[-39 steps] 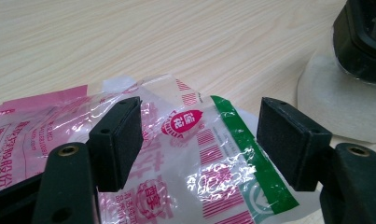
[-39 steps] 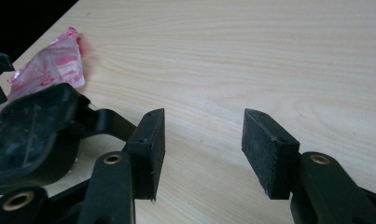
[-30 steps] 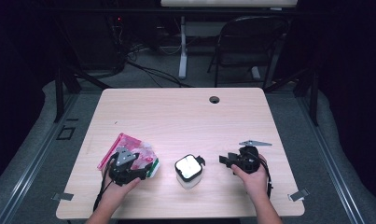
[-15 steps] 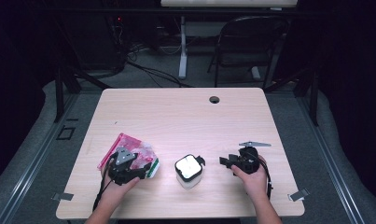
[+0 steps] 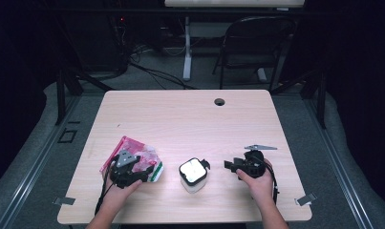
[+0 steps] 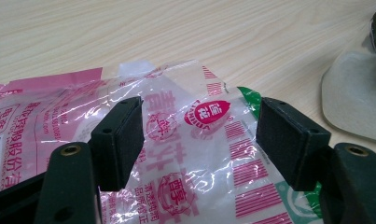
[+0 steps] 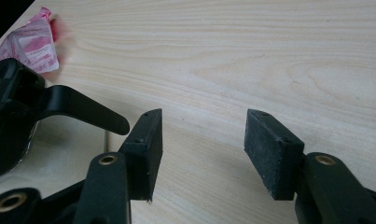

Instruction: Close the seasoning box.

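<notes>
A pink and clear plastic packet (image 5: 135, 153) with a green corner lies flat at the table's front left. My left gripper (image 5: 133, 171) rests over its near end. In the left gripper view the left gripper (image 6: 199, 121) is open, and the packet (image 6: 185, 140) lies under and between the parted jaws, which do not pinch it. A white container with a black clip lid (image 5: 193, 174) stands at front centre. My right gripper (image 5: 231, 165) is just right of it, open, pointing at it. In the right gripper view the right gripper (image 7: 204, 135) is over bare wood, beside the lid's black lever (image 7: 83, 114).
The wooden table (image 5: 180, 119) has a round cable hole (image 5: 219, 101) near its far edge. A small grey metal piece (image 5: 259, 147) lies beyond my right hand. A folding chair (image 5: 252, 43) and cables stand on the floor behind the table. The container's pale wall (image 6: 358, 102) is at the right of the left gripper view.
</notes>
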`<move>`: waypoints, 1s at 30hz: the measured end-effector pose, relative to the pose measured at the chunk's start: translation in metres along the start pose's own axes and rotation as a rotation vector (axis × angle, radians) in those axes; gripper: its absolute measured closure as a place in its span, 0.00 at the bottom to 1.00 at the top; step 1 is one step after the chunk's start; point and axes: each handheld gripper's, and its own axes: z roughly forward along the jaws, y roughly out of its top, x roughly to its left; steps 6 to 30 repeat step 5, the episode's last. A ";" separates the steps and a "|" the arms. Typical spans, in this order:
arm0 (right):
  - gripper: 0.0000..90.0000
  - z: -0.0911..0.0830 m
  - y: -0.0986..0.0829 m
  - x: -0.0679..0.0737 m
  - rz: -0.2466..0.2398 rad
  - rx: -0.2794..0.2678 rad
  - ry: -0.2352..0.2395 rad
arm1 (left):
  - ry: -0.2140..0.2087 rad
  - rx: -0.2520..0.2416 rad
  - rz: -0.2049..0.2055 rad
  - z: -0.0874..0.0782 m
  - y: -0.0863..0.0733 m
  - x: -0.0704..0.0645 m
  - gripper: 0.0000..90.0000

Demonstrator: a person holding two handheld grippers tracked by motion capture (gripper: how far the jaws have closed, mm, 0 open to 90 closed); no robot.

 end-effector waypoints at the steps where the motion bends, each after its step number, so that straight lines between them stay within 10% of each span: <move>1: 0.52 0.000 0.000 0.000 0.002 0.000 -0.002 | -0.003 -0.001 -0.008 0.000 0.000 0.000 0.35; 30: 0.52 -0.001 0.000 -0.001 0.006 -0.005 -0.002 | -0.007 -0.004 -0.016 -0.003 0.002 0.000 0.36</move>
